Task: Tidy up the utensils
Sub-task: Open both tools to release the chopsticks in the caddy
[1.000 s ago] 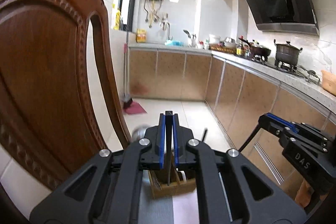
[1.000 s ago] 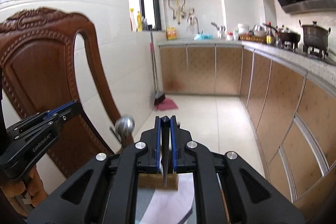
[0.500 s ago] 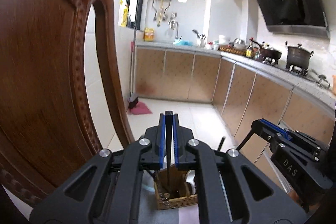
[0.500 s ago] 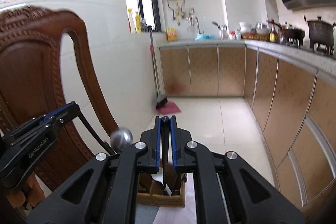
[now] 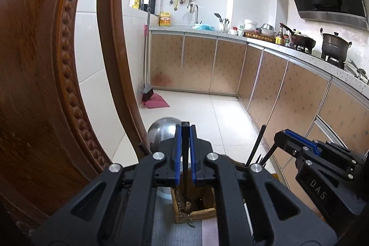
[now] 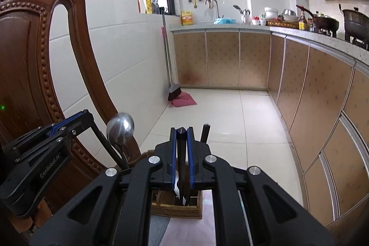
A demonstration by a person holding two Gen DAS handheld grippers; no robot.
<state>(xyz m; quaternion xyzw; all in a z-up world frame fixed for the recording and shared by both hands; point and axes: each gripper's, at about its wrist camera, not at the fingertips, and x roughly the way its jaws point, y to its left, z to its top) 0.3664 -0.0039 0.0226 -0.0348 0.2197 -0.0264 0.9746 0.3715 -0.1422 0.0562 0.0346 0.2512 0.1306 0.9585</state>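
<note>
Lower than a second ago, both my grippers hang over the open wooden utensil box [image 5: 196,204]. Left gripper [image 5: 185,153] jaws clamp a thin black upright stick [image 5: 185,137]; right gripper [image 6: 181,153] jaws clamp another dark upright stick [image 6: 181,142], tips down into the box beside a steel ladle [image 6: 120,126].

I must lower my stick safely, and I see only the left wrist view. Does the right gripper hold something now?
Observer: Yes. The right wrist view shows the right gripper shut on a black stick, whose lower end is inside the wooden holder.
Operator: What is the metal ball behind my fingers?
Observer: It is the bowl of a ladle. Its handle runs down toward the holder, just right of the left gripper.
</note>
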